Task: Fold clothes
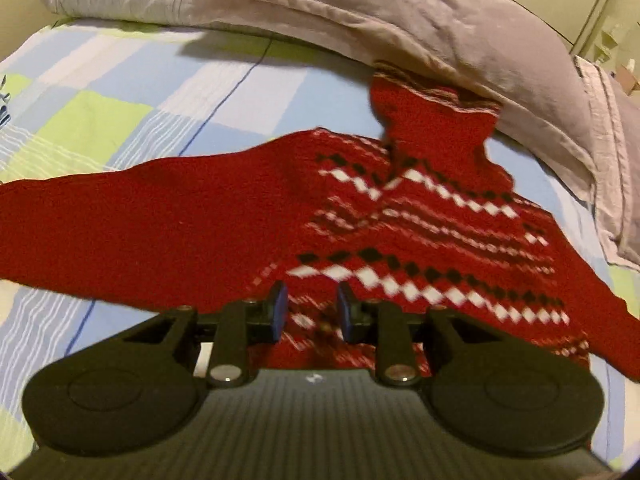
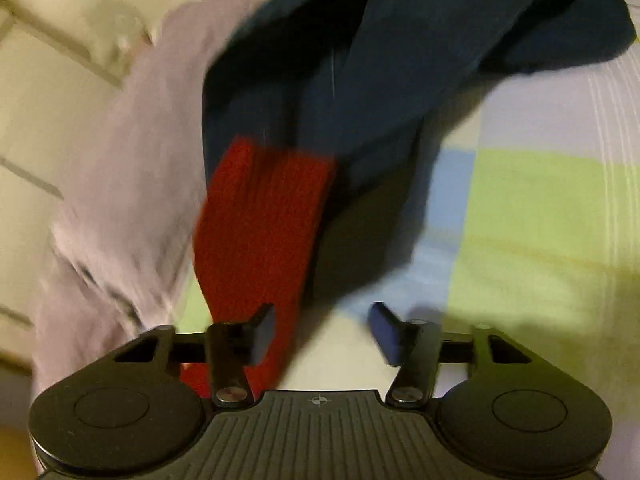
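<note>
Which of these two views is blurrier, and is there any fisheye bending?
Right wrist view is blurrier: the red sleeve and navy garment smear. Left wrist view is sharper, soft only on the red sweater pattern; the checked sheet curves with fisheye distortion.

Checked sheet (image 1: 120, 92) left of sweater (image 1: 200, 216) free; pillow (image 1: 400, 28) blocks far side

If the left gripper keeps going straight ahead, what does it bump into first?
Most likely the red sweater: the left gripper is open with the patterned knit right ahead of its fingertips. The grey pillow lies farther behind. Depth is hard to judge here, so it may already be touching the sweater.
</note>
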A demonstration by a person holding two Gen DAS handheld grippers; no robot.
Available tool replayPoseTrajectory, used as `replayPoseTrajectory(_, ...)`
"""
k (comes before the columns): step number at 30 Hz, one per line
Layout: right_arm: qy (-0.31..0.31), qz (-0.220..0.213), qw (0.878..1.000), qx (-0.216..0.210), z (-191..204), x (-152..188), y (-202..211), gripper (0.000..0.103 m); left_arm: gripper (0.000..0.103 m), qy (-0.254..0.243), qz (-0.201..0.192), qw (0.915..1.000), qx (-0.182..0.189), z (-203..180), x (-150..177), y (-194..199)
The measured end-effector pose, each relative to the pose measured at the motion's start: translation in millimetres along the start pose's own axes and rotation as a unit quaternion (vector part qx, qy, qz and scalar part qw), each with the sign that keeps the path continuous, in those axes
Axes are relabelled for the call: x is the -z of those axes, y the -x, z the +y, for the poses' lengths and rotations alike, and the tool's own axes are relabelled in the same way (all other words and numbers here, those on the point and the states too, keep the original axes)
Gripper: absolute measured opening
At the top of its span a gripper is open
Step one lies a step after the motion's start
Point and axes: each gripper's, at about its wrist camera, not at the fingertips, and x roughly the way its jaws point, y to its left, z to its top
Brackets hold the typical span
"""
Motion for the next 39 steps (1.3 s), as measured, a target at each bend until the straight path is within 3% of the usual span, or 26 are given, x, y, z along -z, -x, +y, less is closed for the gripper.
replayPoseTrajectory(2, 0.003, -0.02, 1.0, -0.023, -1.6, -8.6, -7.6, 0.052, 0.022, 0.001, -0.005, 1.0, 0.004, -5.3, 4.1, 8.3)
replayPoseTrajectory(7, -0.001, -0.022, 0.999, -0.041, -8.6, -27.9, -37.6, 0.052, 0.022, 0.015, -0.006, 0.9999, 0.006, -13.7, 17.4, 24.2)
replayPoseTrajectory(8, 0.0, -0.016, 0.999, -0.039, -5.6, -29.8, -43.1, 0.038, 0.022, 0.016, -0.006, 0.9998, 0.004, -14.2, 20.3, 27.2)
replayPoseTrajectory(9, 0.01, -0.014, 0.999, -0.037, -1.2, -32.1, -42.6, 0.003, 0.022, 0.017, -0.006, 0.9998, 0.001, -14.6, 23.2, 30.1)
replayPoseTrajectory(14, 0.094, -0.049, 0.994, -0.018, 24.8, -39.4, -13.9, 0.003, 0.022, 0.029, -0.011, 0.9995, -0.01, -6.9, 32.8, 44.5)
replayPoseTrajectory(16, 0.106, -0.065, 0.992, 0.029, 22.6, -40.7, -7.7, 0.003, 0.023, 0.027, -0.009, 0.9994, -0.018, -1.4, 37.2, 45.7)
replayPoseTrajectory(19, 0.103, -0.029, 0.989, 0.099, 6.6, -40.7, -36.1, 0.003, 0.023, 0.021, 0.005, 0.9988, -0.043, 12.2, 42.5, 42.1)
replayPoseTrajectory(20, 0.094, -0.02, 0.99, 0.107, 2.9, -41.2, -44.9, 0.005, 0.024, 0.022, 0.006, 0.9984, -0.052, 18.9, 42.4, 42.9)
replayPoseTrajectory(22, 0.078, -0.03, 0.989, 0.121, 2.1, -41.4, -46.5, 0.037, 0.031, 0.027, 0.002, 0.9971, -0.071, 35.0, 40.6, 46.8)
replayPoseTrajectory(23, 0.083, -0.039, 0.987, 0.136, 7.0, -40.3, -42.0, 0.063, 0.034, 0.034, -0.003, 0.9959, -0.084, 46.3, 38.4, 49.5)
replayPoseTrajectory(24, 0.088, -0.047, 0.984, 0.151, 11.9, -39.2, -37.4, 0.068, 0.037, 0.042, -0.007, 0.9943, -0.097, 57.9, 36.0, 52.2)
replayPoseTrajectory(29, 0.115, -0.002, 0.985, 0.13, 28.7, -2.7, -12.5, 0.068, 0.046, 0.146, -0.03, 0.9779, -0.147, 143.1, 18.2, 58.2)
replayPoseTrajectory(33, 0.129, 0.045, 0.984, 0.119, 37.7, 38.6, -0.4, 0.068, 0.049, 0.235, -0.047, 0.9538, -0.181, 215.4, 4.2, 60.2)
replayPoseTrajectory(35, 0.127, 0.068, 0.982, 0.124, 38.7, 66.6, -0.2, 0.068, 0.049, 0.282, -0.054, 0.9375, -0.197, 253.7, -2.8, 58.8)
replayPoseTrajectory(39, 0.125, 0.087, 0.98, 0.129, 49.7, 123.4, -0.6, 0.068, 0.05, 0.326, -0.07, 0.9182, -0.214, 309.0, -7.5, 52.5)
